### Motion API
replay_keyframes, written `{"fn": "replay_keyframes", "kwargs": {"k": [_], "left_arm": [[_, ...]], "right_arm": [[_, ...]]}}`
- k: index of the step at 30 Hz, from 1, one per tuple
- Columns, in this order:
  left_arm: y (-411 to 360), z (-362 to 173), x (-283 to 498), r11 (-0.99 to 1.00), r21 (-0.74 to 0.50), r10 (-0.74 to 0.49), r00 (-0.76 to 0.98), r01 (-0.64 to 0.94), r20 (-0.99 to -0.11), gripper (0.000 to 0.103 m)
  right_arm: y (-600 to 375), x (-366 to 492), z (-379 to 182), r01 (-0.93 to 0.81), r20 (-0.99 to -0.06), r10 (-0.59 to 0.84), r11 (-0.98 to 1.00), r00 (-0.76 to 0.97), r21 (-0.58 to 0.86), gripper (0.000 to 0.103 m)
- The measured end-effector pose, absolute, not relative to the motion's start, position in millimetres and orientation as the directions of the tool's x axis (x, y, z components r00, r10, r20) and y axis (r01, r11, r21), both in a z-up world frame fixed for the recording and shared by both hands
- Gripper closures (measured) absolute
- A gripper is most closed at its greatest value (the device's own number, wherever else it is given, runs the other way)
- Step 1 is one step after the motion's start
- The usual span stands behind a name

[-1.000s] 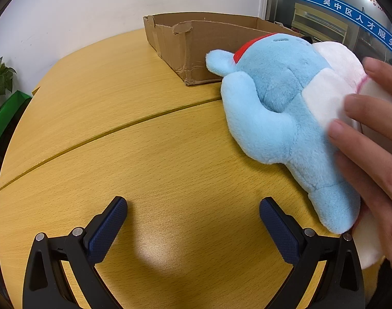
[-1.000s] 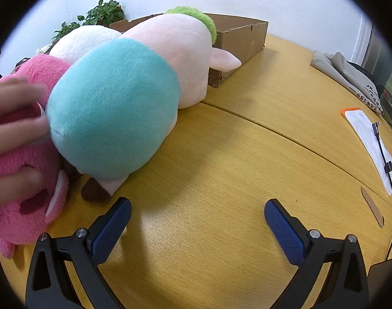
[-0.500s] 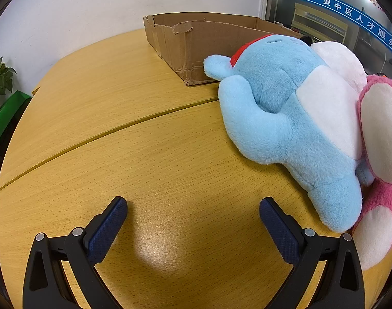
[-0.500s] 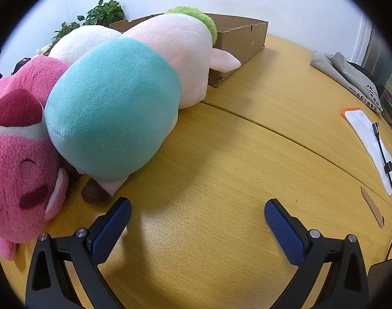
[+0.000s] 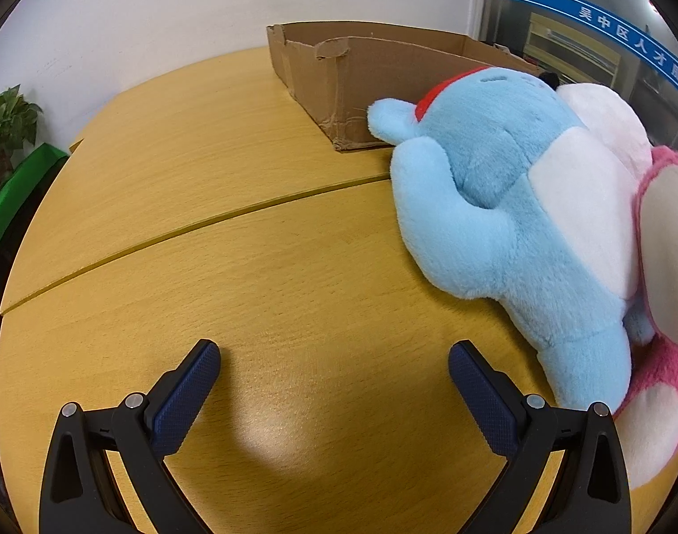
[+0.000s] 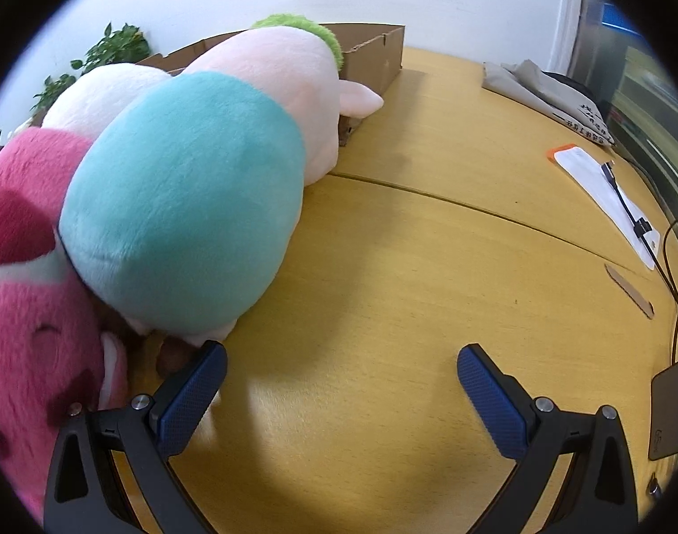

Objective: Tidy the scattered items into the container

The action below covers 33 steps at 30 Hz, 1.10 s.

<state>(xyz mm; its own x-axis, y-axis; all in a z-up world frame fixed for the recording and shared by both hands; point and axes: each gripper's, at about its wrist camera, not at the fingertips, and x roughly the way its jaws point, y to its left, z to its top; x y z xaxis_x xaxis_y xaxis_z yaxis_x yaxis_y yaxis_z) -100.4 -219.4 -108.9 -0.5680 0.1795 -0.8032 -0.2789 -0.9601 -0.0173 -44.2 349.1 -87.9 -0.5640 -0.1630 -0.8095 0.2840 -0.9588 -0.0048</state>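
Observation:
Several plush toys lie piled on the wooden table. A light blue plush [image 5: 508,222] with a white belly lies on the right of the left wrist view, a pink plush [image 5: 663,347] against it. Behind them stands the open cardboard box [image 5: 339,75]. My left gripper [image 5: 334,382] is open over bare table, left of the blue plush. In the right wrist view a teal-and-pale-pink plush [image 6: 192,204] with a green tuft leans toward the cardboard box [image 6: 374,53], with a pink plush [image 6: 32,311] at far left. My right gripper [image 6: 341,382] is open, its left finger close under the teal plush.
The table [image 5: 250,267] has a seam across it. A potted plant [image 5: 5,129] stands at far left. In the right wrist view a folded grey cloth [image 6: 548,93], a white sheet with a cable [image 6: 606,200] and a dark device [image 6: 670,409] lie to the right.
A person's hand that rested on the pink plush a second ago has gone. The right gripper has moved forward and left, closer to the teal plush. The left gripper has not moved.

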Motion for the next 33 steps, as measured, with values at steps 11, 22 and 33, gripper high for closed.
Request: {"fn": "replay_keyframes", "kwargs": {"k": [11,22,33], "left_arm": [[-222,-71,-19,-1.0,0.03,-0.014,-0.742,-0.008,-0.67,0.0],[-117,13,58,-0.988,-0.149,0.055,-0.831,0.033,-0.554,0.0],[-24,6,65,-0.975,-0.124,0.222,-0.766,-0.185,-0.603,0.0]], "right_arm": [[358,46,-75,0.034,-0.784,0.025,-0.998,-0.621,-0.059,0.0],[284,128,21,0.141,-0.58,-0.22,-0.974,-0.784,0.179,0.0],[213,107,17,0.136,-0.631,-0.229,-0.972,-0.741,0.192,0.0]]}}
